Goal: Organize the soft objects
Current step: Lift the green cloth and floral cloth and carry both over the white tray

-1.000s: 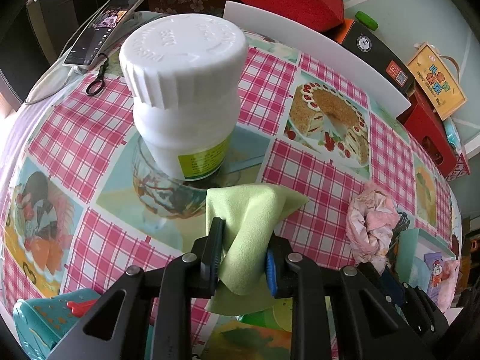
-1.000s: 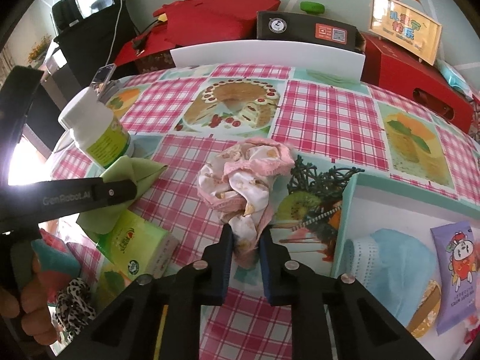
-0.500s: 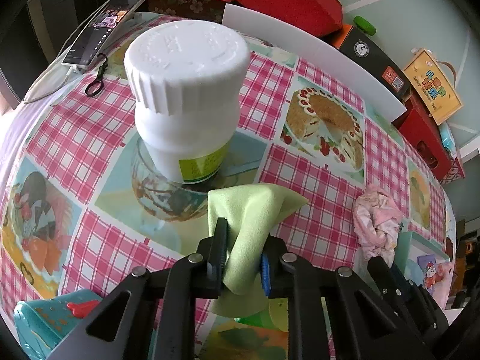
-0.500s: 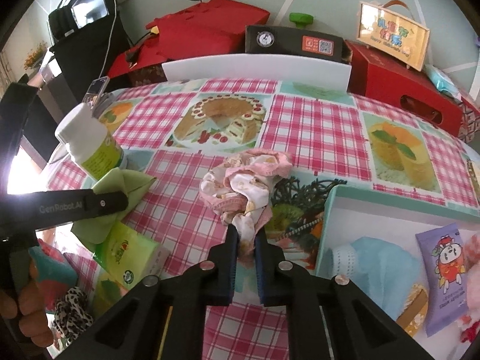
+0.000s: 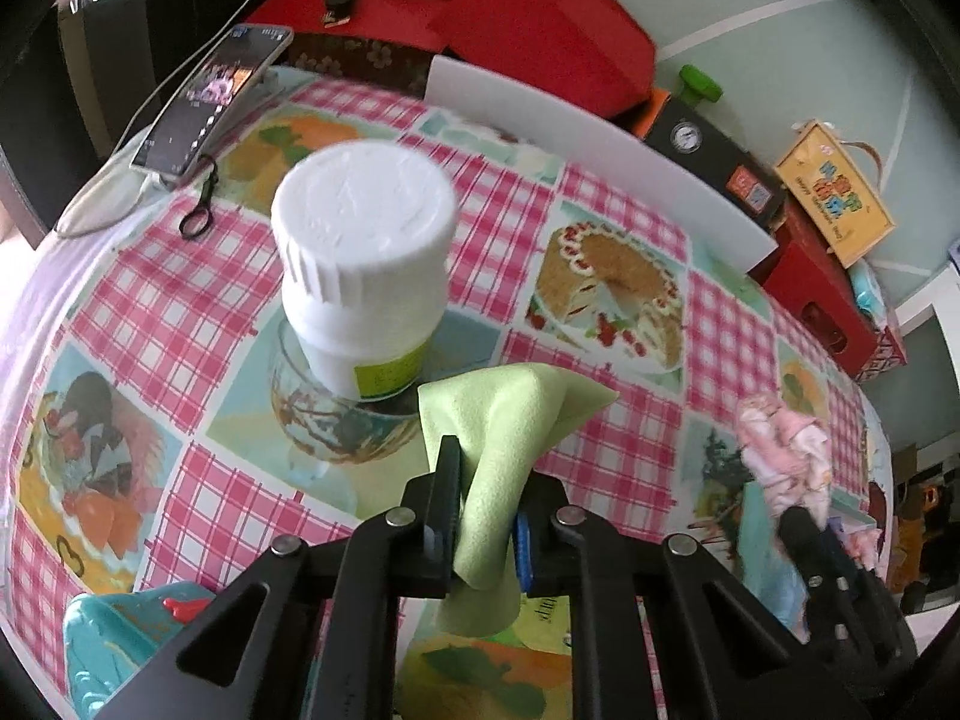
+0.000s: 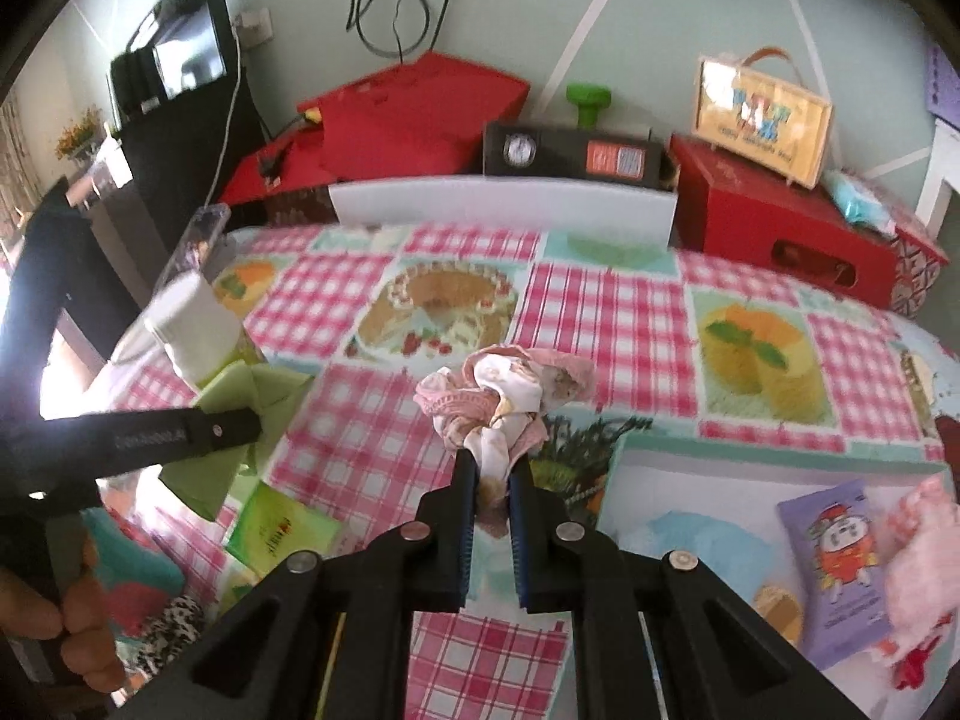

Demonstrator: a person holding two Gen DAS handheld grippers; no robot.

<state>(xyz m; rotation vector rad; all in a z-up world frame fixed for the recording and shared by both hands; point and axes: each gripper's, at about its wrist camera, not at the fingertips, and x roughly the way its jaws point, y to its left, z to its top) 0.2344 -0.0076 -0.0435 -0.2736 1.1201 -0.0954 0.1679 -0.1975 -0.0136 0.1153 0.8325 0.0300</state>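
Note:
My left gripper [image 5: 487,480] is shut on a light green cloth [image 5: 510,414] and holds it above the table, just in front of a white bottle [image 5: 366,258]. The green cloth also shows in the right wrist view [image 6: 240,420], with the left gripper's arm across it. My right gripper [image 6: 493,468] is shut on a crumpled pink and white cloth [image 6: 504,396] and holds it off the table. That pink cloth also shows in the left wrist view [image 5: 786,450]. A white tray [image 6: 672,468] at the right holds a blue cloth [image 6: 708,546] and a fluffy pink item [image 6: 924,564].
The table has a pink checked oilcloth [image 6: 606,312]. A phone [image 5: 210,102] and cable lie at its far left. A green packet [image 6: 282,531], a teal item [image 5: 114,636] and a spotted scrunchie [image 6: 171,630] lie near the front. Red boxes [image 6: 798,234] and a white board [image 6: 504,204] line the back.
Both grippers have closed tighter on their cloths and risen. The green cloth and the pink cloth are lifted higher off the table, and the views have pulled back.

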